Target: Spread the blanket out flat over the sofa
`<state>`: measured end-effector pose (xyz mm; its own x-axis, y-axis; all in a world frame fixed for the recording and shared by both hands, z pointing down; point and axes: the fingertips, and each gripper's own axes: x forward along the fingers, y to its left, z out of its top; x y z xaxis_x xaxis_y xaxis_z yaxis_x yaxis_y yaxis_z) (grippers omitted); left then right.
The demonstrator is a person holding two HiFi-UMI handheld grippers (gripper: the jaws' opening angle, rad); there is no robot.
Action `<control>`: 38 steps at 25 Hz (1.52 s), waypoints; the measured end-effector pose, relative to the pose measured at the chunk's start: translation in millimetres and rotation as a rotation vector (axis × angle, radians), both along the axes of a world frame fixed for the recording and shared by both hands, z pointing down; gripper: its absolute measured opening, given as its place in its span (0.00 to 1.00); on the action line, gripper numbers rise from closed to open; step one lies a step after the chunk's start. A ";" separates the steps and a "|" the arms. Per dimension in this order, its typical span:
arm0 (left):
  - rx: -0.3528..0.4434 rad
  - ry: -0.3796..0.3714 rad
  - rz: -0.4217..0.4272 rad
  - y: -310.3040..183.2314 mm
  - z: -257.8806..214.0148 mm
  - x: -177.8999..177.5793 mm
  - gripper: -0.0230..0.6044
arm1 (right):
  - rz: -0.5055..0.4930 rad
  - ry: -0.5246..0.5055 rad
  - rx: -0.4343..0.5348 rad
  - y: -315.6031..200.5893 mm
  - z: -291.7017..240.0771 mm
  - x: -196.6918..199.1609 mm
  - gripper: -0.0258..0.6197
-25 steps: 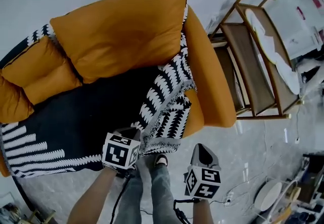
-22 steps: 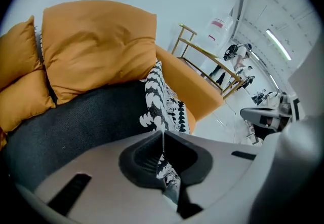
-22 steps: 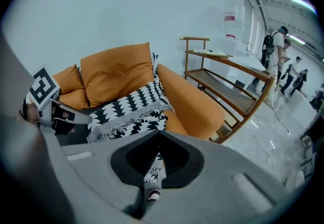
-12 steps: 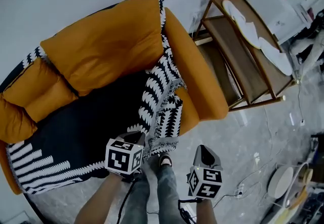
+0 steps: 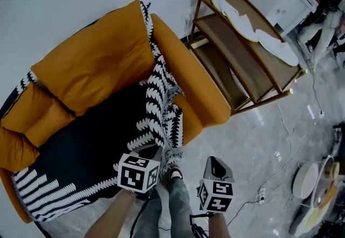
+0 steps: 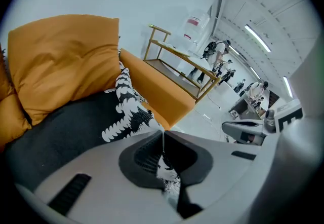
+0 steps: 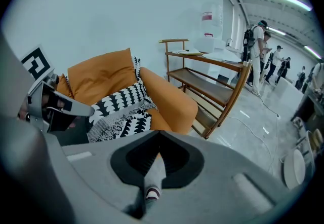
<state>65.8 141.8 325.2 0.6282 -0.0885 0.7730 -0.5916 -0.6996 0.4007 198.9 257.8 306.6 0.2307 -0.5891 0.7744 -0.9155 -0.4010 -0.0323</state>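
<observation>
Blanket (image 5: 81, 151), black with white toothed bands, lies over the seat of the orange sofa (image 5: 188, 86). Its dark middle is fairly smooth, a striped border hangs down the front edge, and one patterned end is rumpled against the right-hand sofa arm, with a strip running up behind the back cushion (image 5: 97, 64). The left claw (image 5: 153, 151) is at the front edge of the seat, beside that rumpled end. In the left gripper view its jaws are clenched together at the tips, with black-and-white fabric caught in the gap just behind them, so it is grasping the blanket's front edge. The right claw (image 5: 215, 162) is over the grey floor (image 5: 259, 140), apart from the sofa, a little to the right of the person's legs (image 5: 172, 199). In the right gripper view its jaws meet with nothing between them, and only a trouser leg and a shoe show beneath. A wooden shelf rack (image 5: 242, 54) stands just beside the sofa arm, with white items on its top shelf.
</observation>
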 end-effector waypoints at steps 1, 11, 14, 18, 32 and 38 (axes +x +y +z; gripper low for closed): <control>0.005 0.002 0.014 2.1 -2.1 5.8 0.05 | 0.008 -0.001 0.000 2.1 0.3 2.7 0.05; -0.016 0.030 0.045 9.9 -10.9 39.5 0.05 | 0.082 -0.014 -0.001 21.0 4.1 30.4 0.05; -0.020 0.034 0.044 12.9 -12.6 49.2 0.05 | 0.095 -0.020 -0.001 24.9 4.6 38.3 0.05; -0.029 0.053 0.032 17.7 -17.9 63.8 0.05 | 0.104 -0.025 0.002 27.9 3.0 46.5 0.05; -0.047 0.080 0.051 31.9 -18.4 112.4 0.05 | 0.145 -0.022 -0.006 45.0 4.4 80.8 0.05; -0.057 0.076 0.071 39.4 -12.1 136.8 0.05 | 0.174 -0.024 -0.017 56.5 8.8 101.9 0.05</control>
<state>202.6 181.2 313.2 0.6883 0.0011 0.7254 -0.5080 -0.7131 0.4831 300.8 314.3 315.4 0.3090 -0.5283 0.7908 -0.8312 -0.5542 -0.0454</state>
